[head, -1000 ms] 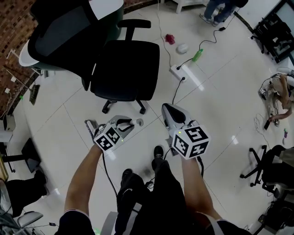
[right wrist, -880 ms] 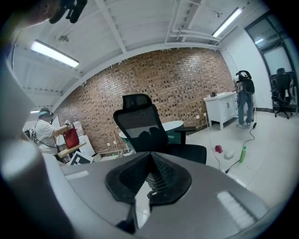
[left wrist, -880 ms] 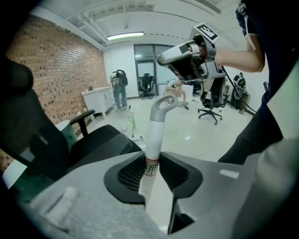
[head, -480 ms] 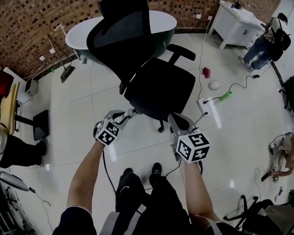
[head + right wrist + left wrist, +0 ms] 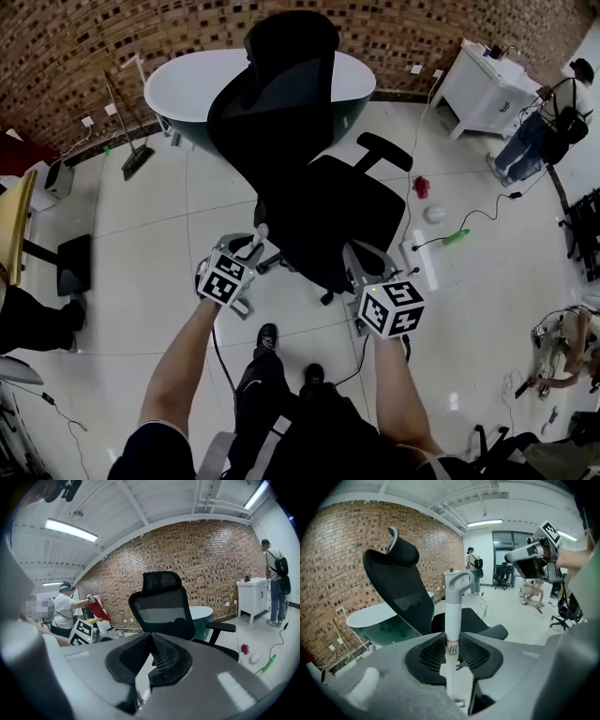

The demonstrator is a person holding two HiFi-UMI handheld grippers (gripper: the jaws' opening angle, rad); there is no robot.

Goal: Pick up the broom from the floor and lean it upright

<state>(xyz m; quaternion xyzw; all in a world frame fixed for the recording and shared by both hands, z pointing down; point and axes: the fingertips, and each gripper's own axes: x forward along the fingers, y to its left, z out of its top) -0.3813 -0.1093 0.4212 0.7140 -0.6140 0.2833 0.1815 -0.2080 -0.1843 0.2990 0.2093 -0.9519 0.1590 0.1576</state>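
**Broom handle clamped in left gripper; right gripper shut, empty**

Both bare forearms reach fwd from the bottom edge of the head view, the left forearm [image 5: 178, 366] angled inward and the right forearm [image 5: 398, 394] nearly straight. Both tools point away from the person and somewhat down, toward the black office chair [image 5: 319, 187] just ahead. They sit side by side, apart.

Left gripper [image 5: 451, 643]: jaws clenched on the broom [image 5: 453, 604], w/ pads pressing both sides of its white handle at a small label band. The handle runs upright thru the jaws, hooked tip on top. In the head view that tip pokes out past the gripper, just beside the chair base. The brush end can't be seen.

Right gripper [image 5: 157, 656]: jaws closed together, nothing btwn them.

Room:
- The floor [image 5: 141, 253] is glossy white tile, w/ a brick wall [image 5: 84, 37] along its far edge.
- A white tub w/ green shell [image 5: 183, 80] sits at the wall behind the chair.
- A long-handled brush [image 5: 137, 159] stands at the tub's left end, head on the floor.
- Right of the chair, a power strip [image 5: 419, 255] w/ cables and a green bottle [image 5: 457, 236] lie on the floor.
- A white cabinet [image 5: 487, 80] is in the far right corner, w/ a person [image 5: 544, 127] standing beside it.
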